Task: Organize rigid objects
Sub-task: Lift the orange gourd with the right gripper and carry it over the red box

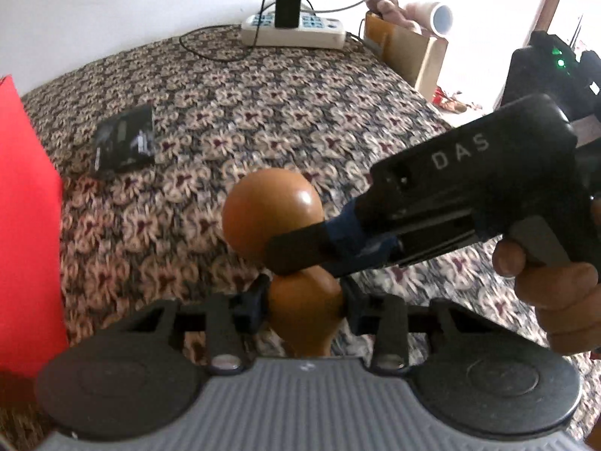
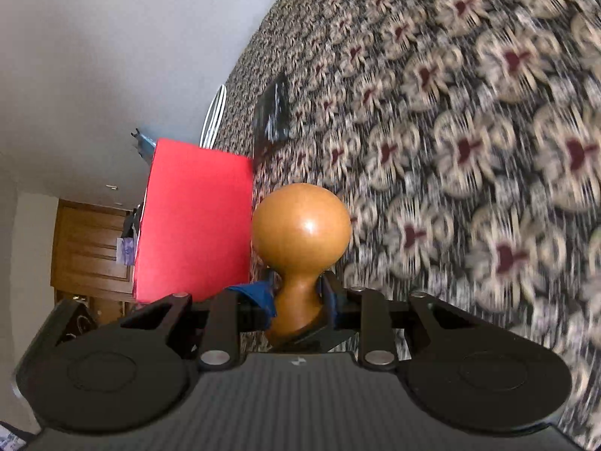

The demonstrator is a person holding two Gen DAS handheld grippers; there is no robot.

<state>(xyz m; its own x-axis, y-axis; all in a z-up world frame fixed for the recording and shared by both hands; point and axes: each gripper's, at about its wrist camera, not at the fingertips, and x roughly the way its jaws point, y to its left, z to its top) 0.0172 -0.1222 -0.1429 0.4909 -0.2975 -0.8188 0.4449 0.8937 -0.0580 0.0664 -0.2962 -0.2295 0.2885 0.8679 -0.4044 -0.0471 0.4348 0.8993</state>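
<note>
Floral-patterned cloth (image 1: pixel 263 86) carries one red box (image 1: pixel 26 225); our left gripper (image 1: pixel 305 306) and right gripper (image 1: pixel 300 259) both clamp one glossy orange wooden knob (image 1: pixel 270 210) above it. Right view: our right gripper (image 2: pixel 298 297) pinches the knob's (image 2: pixel 300 221) neck, one red box (image 2: pixel 195 221) beside.

A home, by the look of a bedroom: a bed (image 1: pixel 263 105) with a floral spread fills the space ahead of the left hand-held gripper (image 1: pixel 304 300). At its far edge a power strip (image 1: pixel 293 32) with a black charger (image 1: pixel 287 5) lies against a plain white wall (image 1: pixel 131 0). Left of the right hand-held gripper (image 2: pixel 298 297), a panelled wooden door (image 2: pixel 90 248) stands
</note>
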